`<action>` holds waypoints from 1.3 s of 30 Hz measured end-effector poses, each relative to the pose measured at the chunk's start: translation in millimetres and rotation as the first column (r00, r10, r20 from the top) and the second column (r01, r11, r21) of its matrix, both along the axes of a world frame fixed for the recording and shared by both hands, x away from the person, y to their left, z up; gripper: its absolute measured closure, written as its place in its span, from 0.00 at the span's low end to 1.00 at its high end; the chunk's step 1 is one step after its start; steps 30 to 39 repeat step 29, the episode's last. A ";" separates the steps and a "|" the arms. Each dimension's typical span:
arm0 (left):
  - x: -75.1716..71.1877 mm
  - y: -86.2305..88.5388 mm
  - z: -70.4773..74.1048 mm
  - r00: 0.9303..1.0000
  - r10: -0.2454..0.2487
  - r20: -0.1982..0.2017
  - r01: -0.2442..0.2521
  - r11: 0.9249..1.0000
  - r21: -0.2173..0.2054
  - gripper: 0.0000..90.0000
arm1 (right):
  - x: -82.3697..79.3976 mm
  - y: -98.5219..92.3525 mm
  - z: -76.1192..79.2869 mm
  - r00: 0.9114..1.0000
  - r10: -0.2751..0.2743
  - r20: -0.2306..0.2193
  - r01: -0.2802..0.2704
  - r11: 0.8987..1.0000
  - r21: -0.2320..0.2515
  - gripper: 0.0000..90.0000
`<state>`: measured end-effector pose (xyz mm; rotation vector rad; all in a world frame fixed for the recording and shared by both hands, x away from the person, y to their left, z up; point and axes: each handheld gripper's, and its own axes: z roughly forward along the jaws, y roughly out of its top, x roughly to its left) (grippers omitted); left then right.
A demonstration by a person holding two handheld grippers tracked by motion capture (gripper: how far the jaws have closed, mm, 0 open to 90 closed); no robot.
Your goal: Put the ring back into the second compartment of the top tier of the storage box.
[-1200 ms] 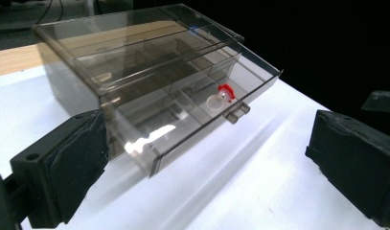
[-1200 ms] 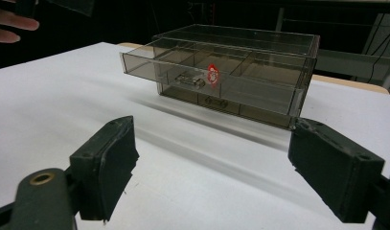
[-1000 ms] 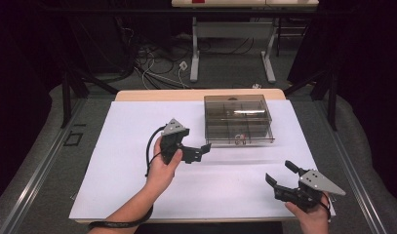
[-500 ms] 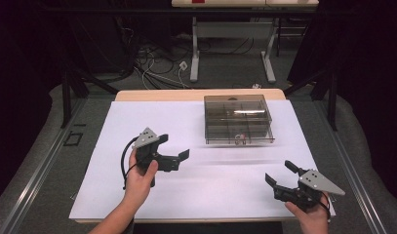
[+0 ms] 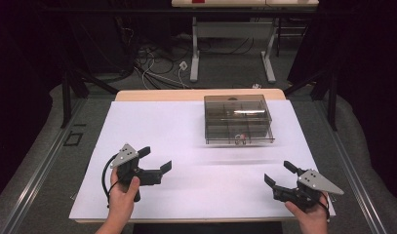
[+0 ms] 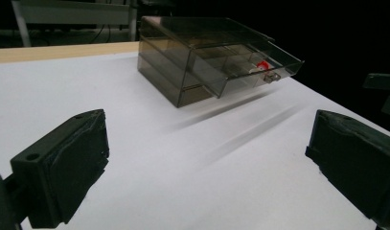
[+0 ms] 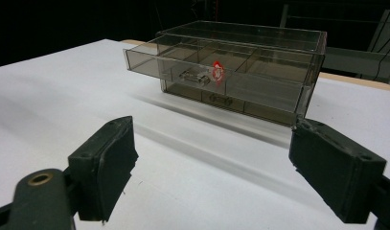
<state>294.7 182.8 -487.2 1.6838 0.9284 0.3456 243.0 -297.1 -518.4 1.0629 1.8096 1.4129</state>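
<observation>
A smoky clear drawer box (image 5: 238, 109) (image 6: 183, 57) (image 7: 279, 62) stands on the white table top (image 5: 186, 131), right of middle toward the back. Its upper drawer (image 5: 240, 139) (image 6: 252, 64) (image 7: 183, 62) is pulled partly out, with a small red and white item (image 5: 241, 138) (image 6: 262, 66) (image 7: 217, 70) behind its front. My left gripper (image 5: 156, 159) (image 6: 207, 158) hovers open over the front left, aimed at the box, nothing between its jaws. My right gripper (image 5: 277, 172) (image 7: 212, 167) stands open at the front right, also empty.
A wooden strip (image 5: 196, 94) edges the table's back. Beyond it, cables (image 5: 157, 63) and a desk frame (image 5: 230, 44) stand on the floor. Metal rails (image 5: 40, 165) run along both sides. The other gripper's jaws (image 6: 382, 91) show at the left gripper view's right edge.
My left gripper has drawn back from beside the drawer box, moving left and toward the table's front. The right gripper has stayed where it was.
</observation>
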 end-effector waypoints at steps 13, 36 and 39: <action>-5.5 18.1 -18.3 1.000 0.019 -0.002 -0.019 1.000 0.014 0.00 | 0.9 0.5 -2.2 1.000 0.016 -0.002 -0.016 1.000 -0.011 0.17; -3.2 15.3 -29.4 1.000 0.012 -0.007 -0.012 1.000 0.019 0.01 | 4.0 -5.2 -5.0 0.999 -0.004 -0.040 0.003 1.000 -0.016 0.17; -3.2 15.3 -29.4 1.000 0.012 -0.007 -0.012 1.000 0.019 0.01 | 4.0 -5.2 -5.0 0.999 -0.004 -0.040 0.003 1.000 -0.016 0.17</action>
